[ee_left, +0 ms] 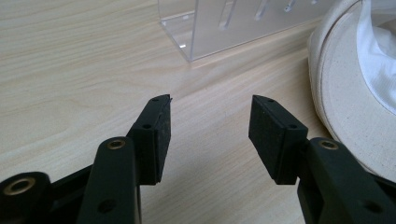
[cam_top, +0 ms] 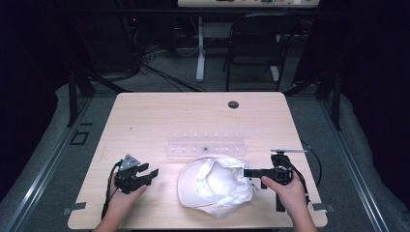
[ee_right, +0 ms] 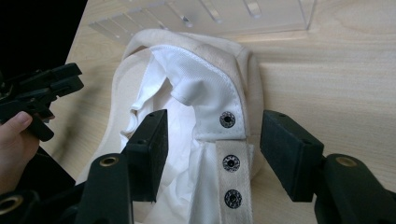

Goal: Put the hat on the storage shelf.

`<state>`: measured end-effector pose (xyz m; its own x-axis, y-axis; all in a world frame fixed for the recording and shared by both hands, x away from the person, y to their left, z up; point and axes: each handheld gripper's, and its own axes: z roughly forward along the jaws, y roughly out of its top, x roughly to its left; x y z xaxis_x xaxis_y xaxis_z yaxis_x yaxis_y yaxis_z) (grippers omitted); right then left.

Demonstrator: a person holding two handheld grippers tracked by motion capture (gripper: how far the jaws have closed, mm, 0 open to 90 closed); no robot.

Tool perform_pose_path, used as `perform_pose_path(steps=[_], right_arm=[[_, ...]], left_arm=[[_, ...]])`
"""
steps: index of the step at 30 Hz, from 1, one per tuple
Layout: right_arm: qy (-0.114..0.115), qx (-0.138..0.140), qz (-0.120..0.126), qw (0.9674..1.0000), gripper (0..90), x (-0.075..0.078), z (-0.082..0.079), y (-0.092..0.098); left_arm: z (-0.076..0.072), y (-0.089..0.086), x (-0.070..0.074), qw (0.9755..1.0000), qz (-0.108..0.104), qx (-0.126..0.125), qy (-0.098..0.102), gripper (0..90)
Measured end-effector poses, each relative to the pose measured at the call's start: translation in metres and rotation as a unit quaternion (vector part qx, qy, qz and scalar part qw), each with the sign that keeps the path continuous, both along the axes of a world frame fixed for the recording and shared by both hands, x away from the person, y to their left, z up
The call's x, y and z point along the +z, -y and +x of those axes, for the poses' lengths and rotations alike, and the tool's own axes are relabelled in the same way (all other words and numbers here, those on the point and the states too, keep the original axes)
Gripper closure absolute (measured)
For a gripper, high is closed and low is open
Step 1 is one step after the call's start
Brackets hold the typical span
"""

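Jaws of right gripper (ee_right: 212, 154) spread, straddling cap (cam_top: 215, 186) snap strap (ee_right: 231, 163) without pressing, left gripper (ee_left: 210, 135) released over table (ee_left: 70, 70)

Matt cream cloth cap (ee_right: 233, 60) (white mesh lining), glossy clear plastic rack (ee_left: 224, 23), smooth wood-grain table (cam_top: 159, 116)

Premises: a dark lab or recording workroom, not a home. A pale wood-topped table (cam_top: 145, 116) with a cable port (cam_top: 233, 104) stands on grey carpet between metal floor rails (cam_top: 58, 150). Beyond the table, loose cables (cam_top: 145, 60) trail across the floor, beside a black folding chair (cam_top: 256, 43) and the white leg of a second desk (cam_top: 200, 48). Black drapes close both sides. A clear acrylic rack (ee_left: 224, 28) sits just ahead of the left gripper's jaws.
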<state>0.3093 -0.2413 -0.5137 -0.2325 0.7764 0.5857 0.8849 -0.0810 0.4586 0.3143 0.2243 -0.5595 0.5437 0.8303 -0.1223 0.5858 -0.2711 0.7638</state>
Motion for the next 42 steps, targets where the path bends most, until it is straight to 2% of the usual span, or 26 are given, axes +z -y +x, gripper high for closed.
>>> perform_pose_path(steps=[6,18,22,23,24,29,34,37,42], right_arm=[[-0.018,0.009,-0.001,0.9998,41.9,-0.012,0.003,-0.003],[-0.052,0.023,0.020,0.9982,41.9,-0.024,0.006,-0.008],[-0.057,0.033,0.033,0.9973,42.1,-0.022,0.006,-0.009],[-0.056,0.034,0.036,0.9972,42.0,-0.022,0.006,-0.008],[-0.054,0.024,0.040,0.9974,42.1,-0.021,0.005,-0.010],[-0.052,0.039,0.055,0.9964,42.7,-0.016,0.004,-0.007],[-0.051,0.040,0.065,0.9958,44.4,-0.011,0.003,-0.007],[-0.061,0.042,0.082,0.9938,52.0,-0.007,0.003,-0.005],[-0.071,0.047,0.096,0.9918,57.6,-0.005,0.003,-0.003]], left_arm=[[0.000,0.000,0.000,1.0000,0.000,0.001,0.001,49.5],[0.000,0.000,0.000,1.0000,0.000,0.001,0.000,49.5],[0.000,0.000,0.000,1.0000,0.000,0.002,0.001,49.5],[0.000,0.000,0.000,1.0000,0.001,0.002,0.001,49.5],[0.000,0.000,0.000,1.0000,0.000,0.002,0.001,49.5],[0.000,0.001,0.000,1.0000,0.001,0.001,0.001,49.5],[0.000,0.001,0.000,1.0000,0.002,0.001,0.001,49.6],[0.000,0.001,0.000,1.0000,0.003,0.000,0.001,49.5],[0.000,0.002,0.000,1.0000,0.003,0.000,0.003,49.6]])
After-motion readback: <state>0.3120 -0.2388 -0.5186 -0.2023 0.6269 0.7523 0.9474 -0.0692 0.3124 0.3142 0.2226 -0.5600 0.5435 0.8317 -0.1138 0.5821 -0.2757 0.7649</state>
